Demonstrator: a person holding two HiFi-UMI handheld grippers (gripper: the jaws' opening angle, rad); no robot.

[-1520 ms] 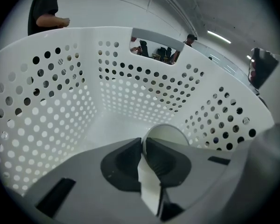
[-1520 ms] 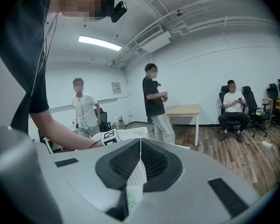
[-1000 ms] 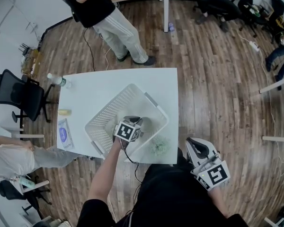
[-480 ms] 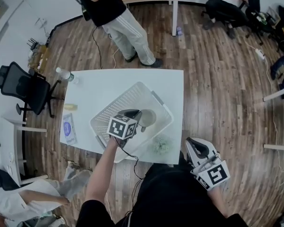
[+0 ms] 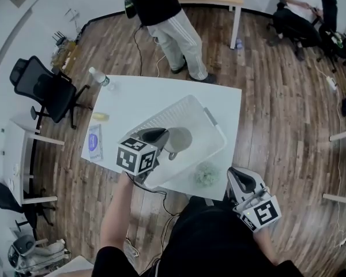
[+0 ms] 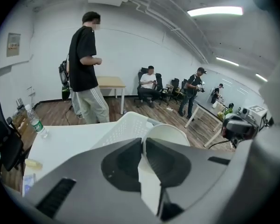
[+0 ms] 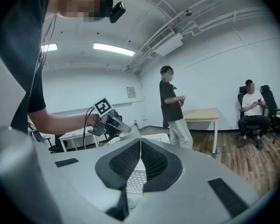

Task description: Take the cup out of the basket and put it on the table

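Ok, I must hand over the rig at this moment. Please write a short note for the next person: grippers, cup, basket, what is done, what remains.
Left gripper: shut on the rim of the cup, holding it in the air over the basket.
Right gripper: shut, empty, off the near edge of the table.
Basket: on the table.
Done: cup gripped and apparently clear of the basket.
Left: carry the cup to a bare part of the table, set it down, release.

We are looking steeply down from head height onto the table and basket. Our left gripper view is riding close behind its jaws, facing across the table toward a standing person. Our right gripper view is looking nearly level. All three views are sharing the basket and that person.
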